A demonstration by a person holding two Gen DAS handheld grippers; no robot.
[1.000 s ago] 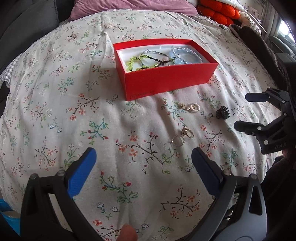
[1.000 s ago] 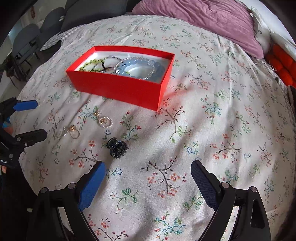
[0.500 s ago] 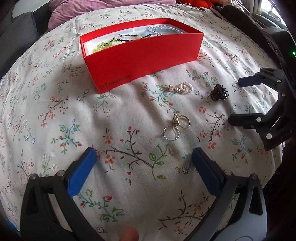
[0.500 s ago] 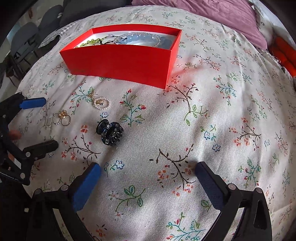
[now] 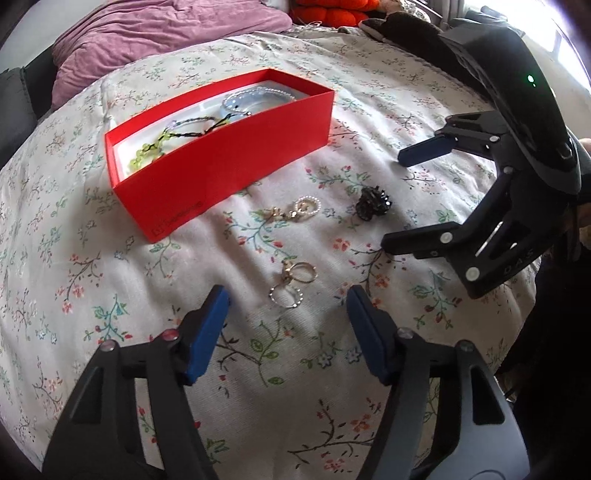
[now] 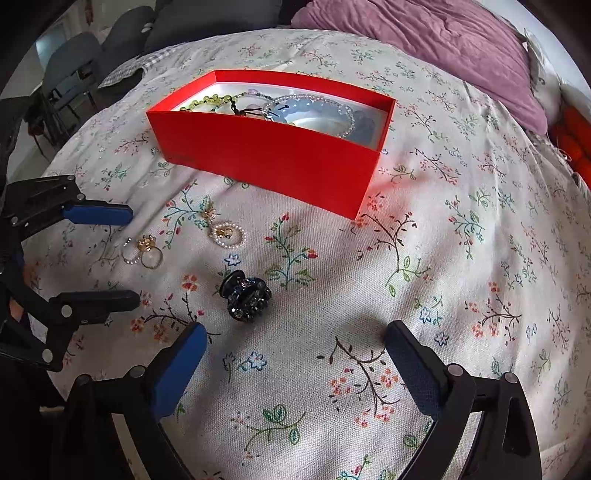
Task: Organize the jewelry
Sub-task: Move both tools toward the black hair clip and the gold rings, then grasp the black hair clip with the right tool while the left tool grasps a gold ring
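A floral bedspread (image 5: 110, 258) fills the left wrist view, with a purple pillow (image 5: 155, 33) at the far edge. On it sits a red box (image 5: 236, 162) holding a green bead bracelet (image 5: 147, 151) and a pale blue bracelet (image 5: 251, 101). Just in front of the box lies a pearl-ring earring (image 5: 301, 210), with a black hair claw (image 5: 373, 203) beside it. Nearer the camera lies the ring earring pair (image 5: 293, 282), and the left gripper (image 5: 288, 317) is right over it, fingers spread wide, holding nothing. The right gripper (image 5: 399, 201) shows at the right side, jaws wide apart and empty too.

Over to the right wrist view: same bedspread (image 6: 461, 258), grey chairs (image 6: 85, 62) in the background. The red box (image 6: 273, 162) sits ahead, bracelets inside. The hair claw (image 6: 245, 299) lies just ahead of the right gripper (image 6: 295, 354), towards its left finger, untouched. The pearl-ring earring (image 6: 227, 230) and the ring pair (image 6: 146, 251) lie further left, the pair sitting between the left gripper's (image 6: 131, 254) spread fingers.
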